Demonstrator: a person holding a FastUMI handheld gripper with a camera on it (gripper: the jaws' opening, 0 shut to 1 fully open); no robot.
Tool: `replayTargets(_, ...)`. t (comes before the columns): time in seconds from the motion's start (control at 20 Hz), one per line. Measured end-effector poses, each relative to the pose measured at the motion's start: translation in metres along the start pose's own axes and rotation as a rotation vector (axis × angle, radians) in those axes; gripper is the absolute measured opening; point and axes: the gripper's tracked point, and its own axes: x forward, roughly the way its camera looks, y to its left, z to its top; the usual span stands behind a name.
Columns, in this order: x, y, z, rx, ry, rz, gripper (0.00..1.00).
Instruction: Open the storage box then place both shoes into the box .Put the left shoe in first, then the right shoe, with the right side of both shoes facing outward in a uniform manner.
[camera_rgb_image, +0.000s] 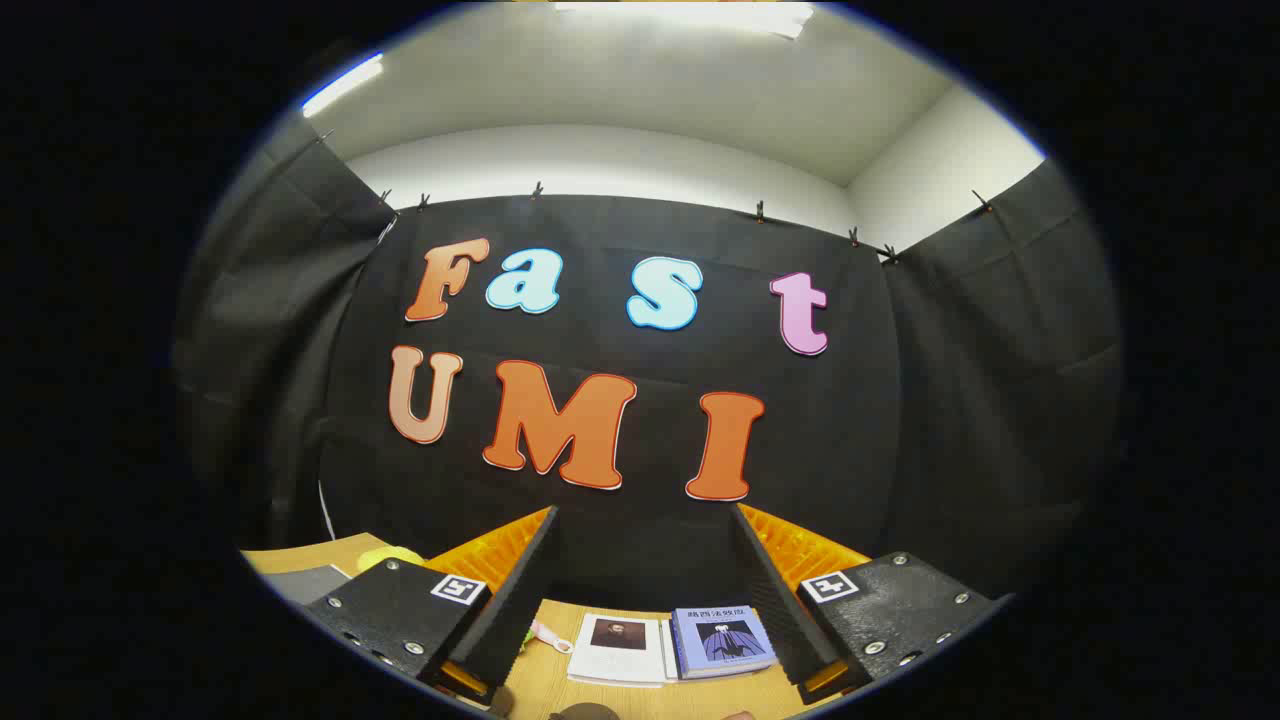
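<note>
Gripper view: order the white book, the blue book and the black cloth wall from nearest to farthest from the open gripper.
Measured from the gripper:
1. White book and blue book, side by side on the table between the fingers; too close to call.
2. Black cloth wall, well beyond both.

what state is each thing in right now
tongs: open, holding nothing, raised toward the booth wall
white book with a dark portrait cover: closed, flat on the wooden table
blue-purple book: closed, flat, beside the white one
small yellow-green object: resting on the table beyond the left finger
</note>
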Motion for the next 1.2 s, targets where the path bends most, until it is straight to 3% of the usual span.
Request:
replayTargets(0.7,-0.01,-0.001,0.023,0.049,-0.013,-0.006,0.99)
replayTargets(1.2,-0.027,0.033,0.05,0.053,0.008,0.055,0.98)
